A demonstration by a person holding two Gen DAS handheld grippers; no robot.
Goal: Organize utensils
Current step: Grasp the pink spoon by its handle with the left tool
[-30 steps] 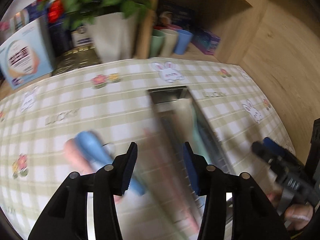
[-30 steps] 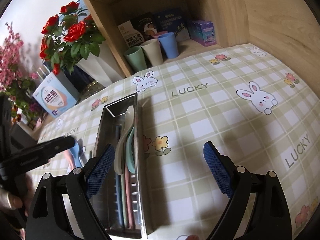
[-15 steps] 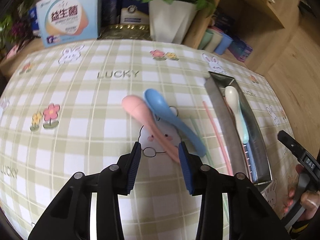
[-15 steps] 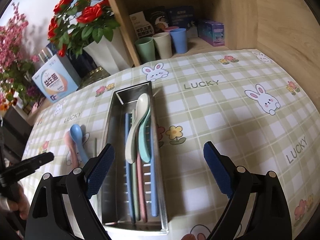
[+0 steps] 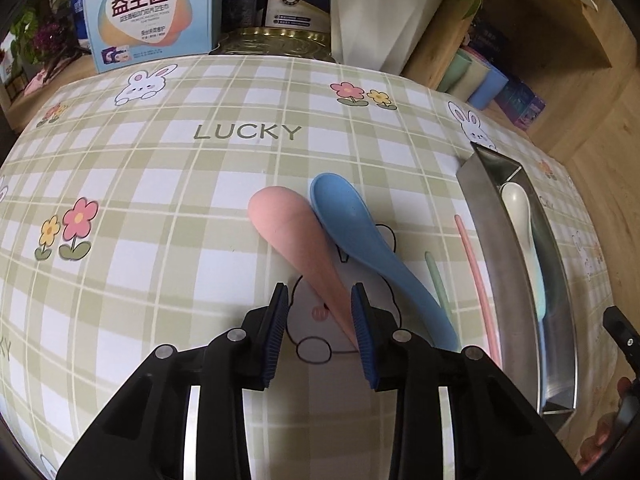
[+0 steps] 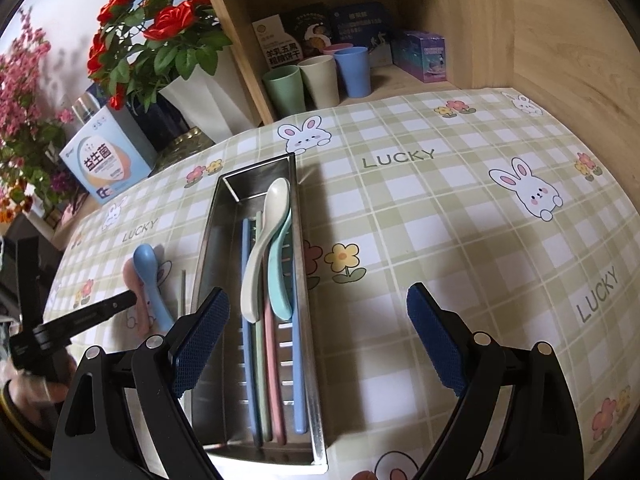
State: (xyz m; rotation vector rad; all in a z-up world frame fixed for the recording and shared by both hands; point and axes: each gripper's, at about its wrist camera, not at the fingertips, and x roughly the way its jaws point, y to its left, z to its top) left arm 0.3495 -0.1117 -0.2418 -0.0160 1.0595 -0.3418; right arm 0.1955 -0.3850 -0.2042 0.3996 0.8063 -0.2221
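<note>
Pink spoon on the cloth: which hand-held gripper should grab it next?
Left. The left hand-held gripper already straddles the pink spoon handle, jaws closing. The right hand-held gripper hangs open over the metal tray.

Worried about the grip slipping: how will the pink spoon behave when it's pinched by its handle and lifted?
The pink spoon looks like stiff, light, smooth plastic, so it may slip. The left gripper is closing around its narrow handle; the bowl end could droop. The blue spoon touches it and may get nudged.

A wooden shelf unit rises behind the checked tablecloth, daylit.
</note>
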